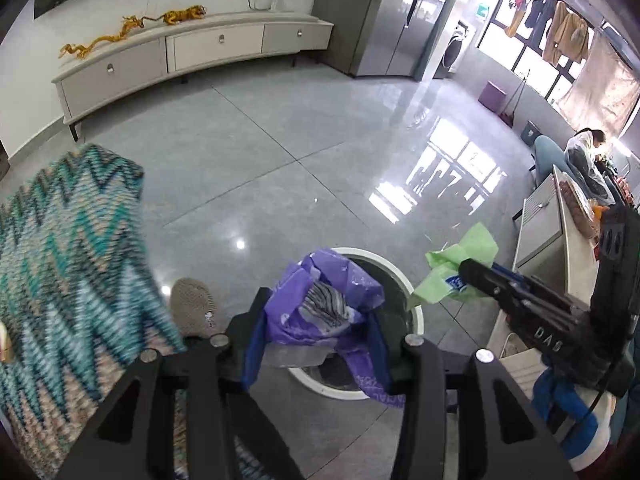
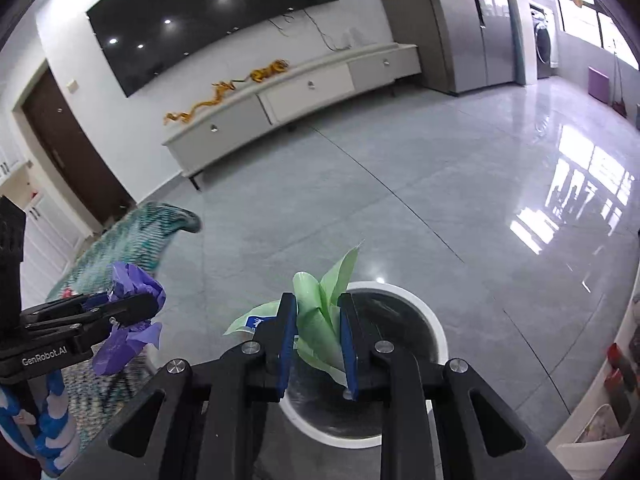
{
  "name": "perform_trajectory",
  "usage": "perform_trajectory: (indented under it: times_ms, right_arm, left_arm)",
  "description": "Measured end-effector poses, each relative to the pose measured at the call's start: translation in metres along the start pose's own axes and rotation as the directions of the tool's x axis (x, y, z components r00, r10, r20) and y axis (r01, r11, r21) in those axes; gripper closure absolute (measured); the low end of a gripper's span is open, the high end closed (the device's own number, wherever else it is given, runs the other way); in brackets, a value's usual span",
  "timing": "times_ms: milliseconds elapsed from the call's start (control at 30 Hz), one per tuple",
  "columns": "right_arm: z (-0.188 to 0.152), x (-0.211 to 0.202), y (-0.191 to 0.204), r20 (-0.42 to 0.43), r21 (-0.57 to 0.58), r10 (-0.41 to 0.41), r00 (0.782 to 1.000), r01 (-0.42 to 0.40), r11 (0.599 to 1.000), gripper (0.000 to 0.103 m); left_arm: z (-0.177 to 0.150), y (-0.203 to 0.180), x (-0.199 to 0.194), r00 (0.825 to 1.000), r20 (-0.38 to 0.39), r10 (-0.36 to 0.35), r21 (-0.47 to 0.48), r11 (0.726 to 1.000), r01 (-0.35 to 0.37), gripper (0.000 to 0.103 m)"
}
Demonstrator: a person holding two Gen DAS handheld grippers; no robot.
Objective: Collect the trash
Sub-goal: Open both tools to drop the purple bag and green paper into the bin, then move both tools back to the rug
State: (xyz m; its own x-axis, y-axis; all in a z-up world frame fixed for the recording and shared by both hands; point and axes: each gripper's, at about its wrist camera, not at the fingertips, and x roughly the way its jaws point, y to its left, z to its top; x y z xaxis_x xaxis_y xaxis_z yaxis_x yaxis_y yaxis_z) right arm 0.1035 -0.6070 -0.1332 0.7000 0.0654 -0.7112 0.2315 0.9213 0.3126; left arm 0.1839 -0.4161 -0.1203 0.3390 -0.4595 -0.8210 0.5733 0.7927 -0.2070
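A round white-rimmed trash bin (image 1: 416, 312) stands on the floor below both grippers; it also shows in the right wrist view (image 2: 436, 332). My left gripper (image 1: 320, 336) is shut on a crumpled purple plastic wrapper (image 1: 332, 292) right over the bin's opening. In the right wrist view the left gripper (image 2: 132, 312) holds the purple wrapper (image 2: 132, 284) at the left. My right gripper (image 2: 318, 332) is shut on a crumpled green plastic wrapper (image 2: 320, 304) above the bin's near rim. In the left wrist view the right gripper (image 1: 476, 278) holds the green wrapper (image 1: 460, 264) just right of the bin.
A teal zigzag rug (image 1: 68, 248) lies left of the bin, with a shoe (image 1: 192, 304) beside it. A long TV cabinet (image 1: 192, 56) stands along the far wall. A white table (image 1: 552, 240) and a seated person (image 1: 588, 148) are at the right.
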Motion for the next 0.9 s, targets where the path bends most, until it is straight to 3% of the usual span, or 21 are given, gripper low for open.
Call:
perform_trajectory:
  times_ms: [100, 167, 267, 400, 700, 900]
  right_arm:
    - [0.000, 0.008, -0.013, -0.007, 0.016, -0.041, 0.999, 0.041, 0.999, 0.075]
    - [0.000, 0.011, -0.018, -0.007, 0.024, -0.048, 0.999, 0.048, 0.999, 0.064]
    - [0.000, 0.012, -0.024, -0.007, 0.022, -0.077, 0.997, 0.077, 0.997, 0.056]
    - [-0.001, 0.008, -0.032, -0.003, 0.040, -0.085, 0.996, 0.085, 0.996, 0.055]
    - [-0.002, -0.021, -0.027, 0.052, 0.058, -0.054, 0.997, 0.051, 0.997, 0.054]
    - [0.002, -0.055, -0.005, 0.123, 0.027, -0.010, 0.992, 0.006, 1.000, 0.053]
  left_arm:
    - [0.005, -0.003, 0.009, 1.000, -0.005, -0.026, -0.027, 0.999, 0.025, 0.042]
    - [0.007, -0.003, 0.010, 0.999, 0.001, -0.052, -0.045, 0.998, 0.052, 0.036]
    - [0.011, -0.008, 0.009, 0.998, 0.006, -0.070, -0.048, 0.996, 0.070, 0.036]
    - [0.015, -0.014, -0.001, 0.996, 0.025, -0.088, -0.042, 0.995, 0.089, 0.036]
    - [-0.002, -0.008, -0.049, 0.987, 0.156, -0.036, -0.040, 0.998, 0.043, 0.036]
    - [-0.014, -0.005, -0.085, 0.976, 0.218, 0.018, -0.002, 1.000, -0.018, 0.036]
